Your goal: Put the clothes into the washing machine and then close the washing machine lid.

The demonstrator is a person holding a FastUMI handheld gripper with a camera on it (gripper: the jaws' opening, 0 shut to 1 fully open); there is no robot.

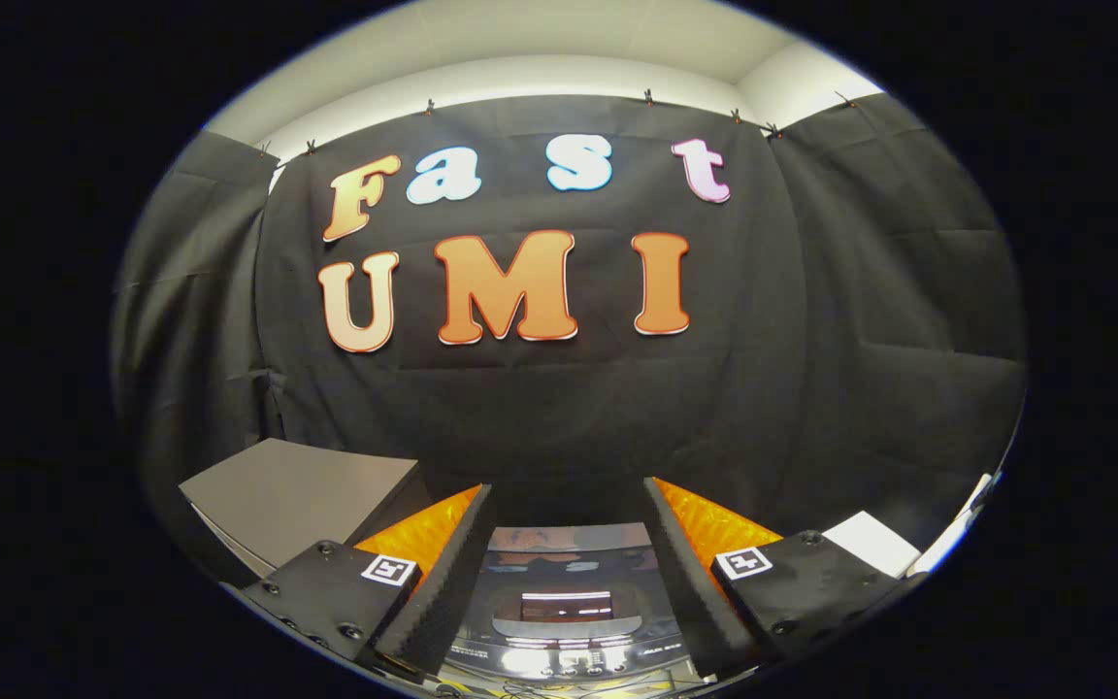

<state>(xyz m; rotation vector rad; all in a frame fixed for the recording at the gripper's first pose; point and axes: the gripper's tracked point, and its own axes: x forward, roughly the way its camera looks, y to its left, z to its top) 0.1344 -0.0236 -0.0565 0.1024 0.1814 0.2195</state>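
While hovering above the washing machine (567,621), holds the gripper (567,485) spread wide and gripping nothing, with just the booth's dark wall beyond the fingertips. Looks down between the fingers (443,582) onto the machine's glossy lid (567,558), lying flat and seemingly shut, with a row of buttons (569,668) along the near edge. Flanked by a grey box (297,495) just past the left finger and a white flat thing (871,542) past the right one; too blurred to name either more closely. Cannot tell where the clothes lie, nor whether any sit inside the drum already.

Judging from the wide, empty gripper and the flat lid: either the very start or the very end of the job, impossible to say which.

As for handling: expect clothes to be soft, limp and light, apt to drape, trail and slip out of a shallow pinch. Better to bite a bunched fold near the middle than a hem, leaving less to hang and snag on the rim. Expect the lid to be stiff, smooth and slick, to judge by the glare. Better to hook the near lip or press flat from above than to squeeze the shiny face, and to lower gently rather than drop.
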